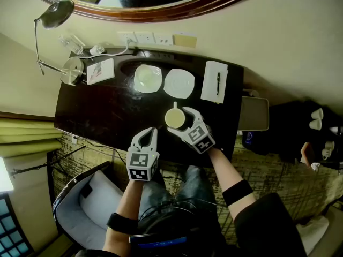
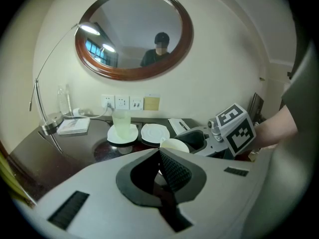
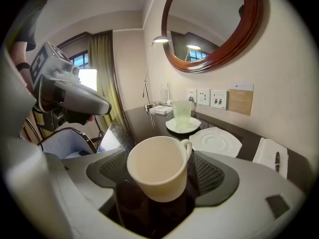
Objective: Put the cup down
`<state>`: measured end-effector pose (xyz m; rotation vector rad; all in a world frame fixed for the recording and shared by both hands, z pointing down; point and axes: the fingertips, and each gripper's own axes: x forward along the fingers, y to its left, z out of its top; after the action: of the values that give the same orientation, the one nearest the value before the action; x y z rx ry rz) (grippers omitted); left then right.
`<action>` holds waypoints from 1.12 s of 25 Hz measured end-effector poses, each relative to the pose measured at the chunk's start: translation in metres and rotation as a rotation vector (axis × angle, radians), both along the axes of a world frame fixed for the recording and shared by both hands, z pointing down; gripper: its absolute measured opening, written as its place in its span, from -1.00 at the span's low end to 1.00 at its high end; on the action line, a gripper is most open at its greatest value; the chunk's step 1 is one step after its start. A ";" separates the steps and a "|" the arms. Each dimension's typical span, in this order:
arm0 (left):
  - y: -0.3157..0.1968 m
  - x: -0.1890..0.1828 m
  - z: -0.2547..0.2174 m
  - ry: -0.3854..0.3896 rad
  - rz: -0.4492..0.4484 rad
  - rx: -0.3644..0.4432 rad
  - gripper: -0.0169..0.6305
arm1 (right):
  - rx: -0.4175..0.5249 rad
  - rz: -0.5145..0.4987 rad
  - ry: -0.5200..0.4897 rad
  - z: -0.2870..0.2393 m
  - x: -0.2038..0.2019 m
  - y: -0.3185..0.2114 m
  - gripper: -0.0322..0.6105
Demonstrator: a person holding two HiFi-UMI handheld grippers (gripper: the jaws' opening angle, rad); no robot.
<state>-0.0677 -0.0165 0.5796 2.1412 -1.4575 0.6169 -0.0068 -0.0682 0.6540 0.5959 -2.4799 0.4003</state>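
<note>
A hotel guest room was indicated. A dark polished desk (image 1: 107, 111) was set against a plain wall beneath an oval wood-framed mirror (image 2: 133, 34). A row of wall sockets (image 1: 136, 37) and a printed card (image 1: 184, 39) were fitted just above the desk. A notepad (image 1: 210, 84) with a pen (image 1: 218, 83), a gooseneck lamp (image 1: 58, 13), a glass (image 1: 147, 79) on a saucer (image 2: 130, 136), a second saucer (image 1: 179, 83) and a cup (image 1: 174, 118) were laid out as guest supplies. A padded armchair (image 1: 80, 197), a pleated curtain (image 1: 27, 133) and patterned carpet (image 1: 268, 165) were also recorded.
</note>
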 end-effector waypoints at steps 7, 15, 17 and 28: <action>-0.005 -0.005 -0.023 0.000 0.008 0.034 -0.95 | 0.024 0.022 -0.008 -0.040 0.004 0.007 0.53; -0.002 -0.023 -0.053 -0.005 0.044 0.053 -0.95 | 0.024 0.120 -0.028 -0.102 0.009 0.021 0.33; 0.001 -0.028 -0.059 -0.005 0.056 0.054 -0.95 | 0.013 0.131 -0.043 -0.113 0.007 0.030 0.30; -0.004 -0.061 -0.087 0.006 0.118 0.102 -0.95 | -0.033 0.372 -0.044 -0.133 0.033 0.042 -0.41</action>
<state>-0.1283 -0.0206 0.4930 2.3187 -1.3948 0.5891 0.0258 -0.0260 0.5212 1.0496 -2.3946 0.5997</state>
